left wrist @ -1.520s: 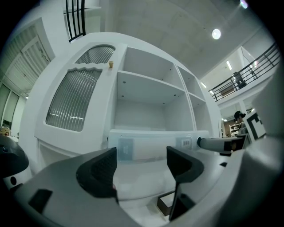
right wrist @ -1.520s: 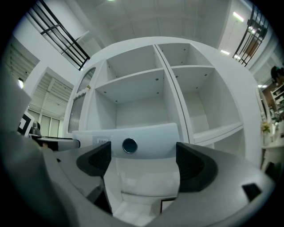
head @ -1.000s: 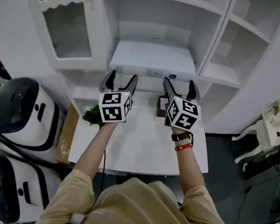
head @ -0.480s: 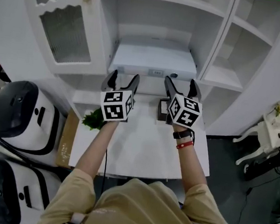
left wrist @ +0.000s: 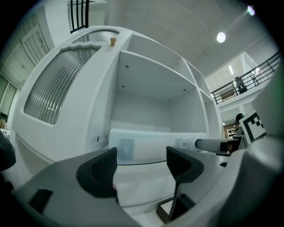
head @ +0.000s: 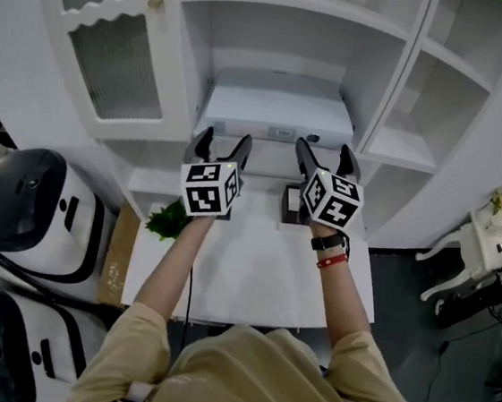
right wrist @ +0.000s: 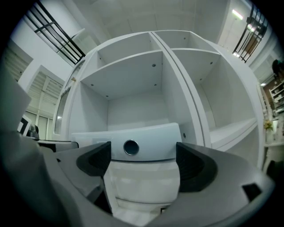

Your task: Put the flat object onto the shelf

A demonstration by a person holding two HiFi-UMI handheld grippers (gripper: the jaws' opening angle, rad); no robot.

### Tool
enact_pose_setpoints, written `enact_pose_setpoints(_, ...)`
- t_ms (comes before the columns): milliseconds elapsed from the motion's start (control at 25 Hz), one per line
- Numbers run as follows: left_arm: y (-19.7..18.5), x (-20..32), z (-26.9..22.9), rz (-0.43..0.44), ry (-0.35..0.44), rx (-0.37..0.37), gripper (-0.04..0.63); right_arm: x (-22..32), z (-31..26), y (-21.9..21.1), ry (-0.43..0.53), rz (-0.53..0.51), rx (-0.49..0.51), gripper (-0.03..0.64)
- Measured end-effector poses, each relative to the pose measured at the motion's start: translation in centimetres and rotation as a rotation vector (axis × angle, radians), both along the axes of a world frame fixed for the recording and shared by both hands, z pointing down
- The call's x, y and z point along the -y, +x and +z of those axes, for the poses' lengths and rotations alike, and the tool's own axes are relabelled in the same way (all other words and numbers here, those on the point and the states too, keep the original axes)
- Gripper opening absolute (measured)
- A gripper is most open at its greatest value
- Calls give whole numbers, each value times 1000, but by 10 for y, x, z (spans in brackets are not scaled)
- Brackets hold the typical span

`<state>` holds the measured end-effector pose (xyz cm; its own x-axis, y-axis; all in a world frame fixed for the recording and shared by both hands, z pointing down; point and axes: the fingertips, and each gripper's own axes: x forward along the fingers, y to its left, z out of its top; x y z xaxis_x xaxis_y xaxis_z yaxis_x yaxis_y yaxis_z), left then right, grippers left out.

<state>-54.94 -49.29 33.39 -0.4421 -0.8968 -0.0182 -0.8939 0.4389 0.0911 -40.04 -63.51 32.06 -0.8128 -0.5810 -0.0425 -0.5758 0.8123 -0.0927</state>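
Note:
The flat object point(head: 276, 113) is a white slab-like device with a round button on its front edge. It lies on the shelf point(head: 281, 59) in the cabinet's middle bay. My left gripper point(head: 222, 138) and right gripper point(head: 324, 150) hover side by side just in front of its front edge, both level and open with nothing between the jaws. In the left gripper view the flat object point(left wrist: 146, 148) shows beyond the left gripper point(left wrist: 141, 166). In the right gripper view the flat object point(right wrist: 146, 142) and its button show straight ahead of the right gripper point(right wrist: 142, 162).
A white table point(head: 251, 277) stands below the shelf, with a small dark box point(head: 289, 204) under my right gripper and a green plant point(head: 168, 220) at its left edge. A glass-door cabinet point(head: 115, 54) is at left, open side shelves point(head: 401, 145) at right. White machines point(head: 30, 206) stand at far left.
Both grippers have edged a little toward the shelf, staying side by side. Their jaws stay open and empty, and the flat object has not moved.

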Motion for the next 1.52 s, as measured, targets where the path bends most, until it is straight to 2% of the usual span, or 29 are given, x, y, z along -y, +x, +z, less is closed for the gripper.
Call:
enact_pose_setpoints(400, -2, 2, 0, -9, -3, 15, 360, 5, 0, -3, 19, 24, -13, 472)
enact_pose_setpoints(800, 6, -6, 0, 9, 1, -14, 360, -2, 2, 5, 2, -24, -12, 472)
enact_pose_setpoints(1200, 35, -34, 12, -6, -8, 50, 325, -30, 11, 29, 44, -54, -37, 471)
enact_pose_setpoints(1520, 59, -67, 33, -36, -20, 61, 274, -55, 32, 58, 50, -53, -56, 395)
